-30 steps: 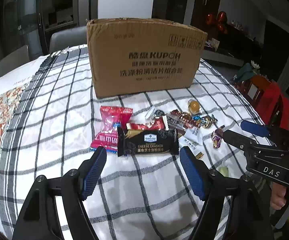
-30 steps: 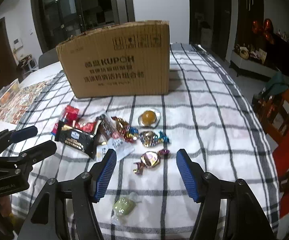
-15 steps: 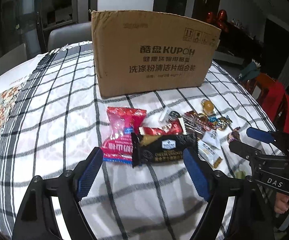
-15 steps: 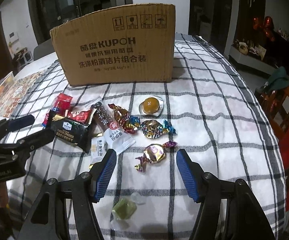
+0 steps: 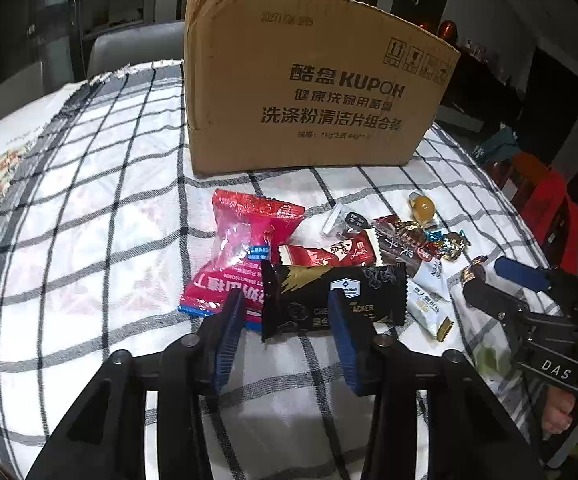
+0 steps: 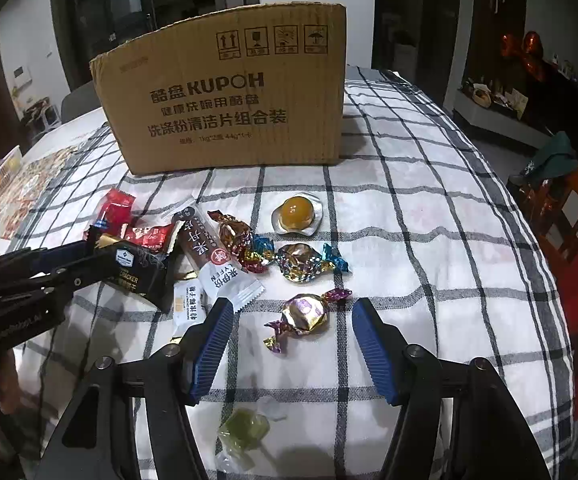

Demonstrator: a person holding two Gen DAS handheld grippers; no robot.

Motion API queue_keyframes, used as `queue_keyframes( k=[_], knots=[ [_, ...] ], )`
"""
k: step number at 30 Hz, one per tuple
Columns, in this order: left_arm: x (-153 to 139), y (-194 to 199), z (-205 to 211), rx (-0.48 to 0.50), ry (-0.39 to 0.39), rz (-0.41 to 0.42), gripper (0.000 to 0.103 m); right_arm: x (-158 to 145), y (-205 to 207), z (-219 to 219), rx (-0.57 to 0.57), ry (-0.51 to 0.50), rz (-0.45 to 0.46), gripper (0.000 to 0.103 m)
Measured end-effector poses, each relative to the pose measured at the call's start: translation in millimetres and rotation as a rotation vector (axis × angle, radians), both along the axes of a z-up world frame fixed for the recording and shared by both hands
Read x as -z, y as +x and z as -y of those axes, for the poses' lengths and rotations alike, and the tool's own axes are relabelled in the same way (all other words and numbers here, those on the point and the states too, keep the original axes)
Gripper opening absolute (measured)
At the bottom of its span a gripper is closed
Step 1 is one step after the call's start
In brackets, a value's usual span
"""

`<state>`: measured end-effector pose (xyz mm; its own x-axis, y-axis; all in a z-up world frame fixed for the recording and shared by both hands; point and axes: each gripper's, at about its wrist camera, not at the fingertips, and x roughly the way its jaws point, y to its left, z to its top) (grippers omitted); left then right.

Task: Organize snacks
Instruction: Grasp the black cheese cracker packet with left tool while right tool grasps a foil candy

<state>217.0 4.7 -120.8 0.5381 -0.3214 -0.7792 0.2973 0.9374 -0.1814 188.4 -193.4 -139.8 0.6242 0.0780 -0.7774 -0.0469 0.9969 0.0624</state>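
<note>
In the left wrist view, the left gripper (image 5: 285, 312) is set over the black cracker packet (image 5: 333, 298), which lies flat on the checked bench (image 5: 89, 240) in front of the cardboard box (image 5: 309, 92). Its fingers (image 5: 231, 320) have just been closing; the packet's near left part is seen between them, but whether the pads already press on it cannot be told. A red snack bag (image 5: 241, 248) is overlapped by the packet's left edge, so the pinch is best kept on the black wrapper alone, low and square, and the lift kept straight so the neighbours are not dragged.

In the right wrist view, the right gripper (image 6: 293, 334) is held with fingers (image 6: 213, 336) apart and nothing clamped, a gold foil candy (image 6: 305, 314) lying between them on the cloth. A green candy (image 6: 243, 434) is seen nearer the camera, an orange jelly cup (image 6: 297, 214) farther off. The left gripper is seen at the packet from the side; the right one is judged best kept clear until the packet is lifted
</note>
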Motion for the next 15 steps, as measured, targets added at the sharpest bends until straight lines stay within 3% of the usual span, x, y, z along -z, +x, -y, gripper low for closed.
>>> queue_keyframes(
  k=[6, 11, 15],
  knots=[
    [-3, -4, 2, 0.004, -0.030, -0.005, 0.015, 1, -1, 3, -0.004, 0.032, 0.009, 0.062],
    [-9, -9, -1, -0.005, -0.072, 0.008, 0.010, 2, 0, 4, -0.004, 0.043, 0.007, 0.056],
    [-14, -15, -3, -0.007, -0.101, 0.012, 0.008, 6, 2, 3, -0.008, 0.047, -0.006, 0.045]
  ],
)
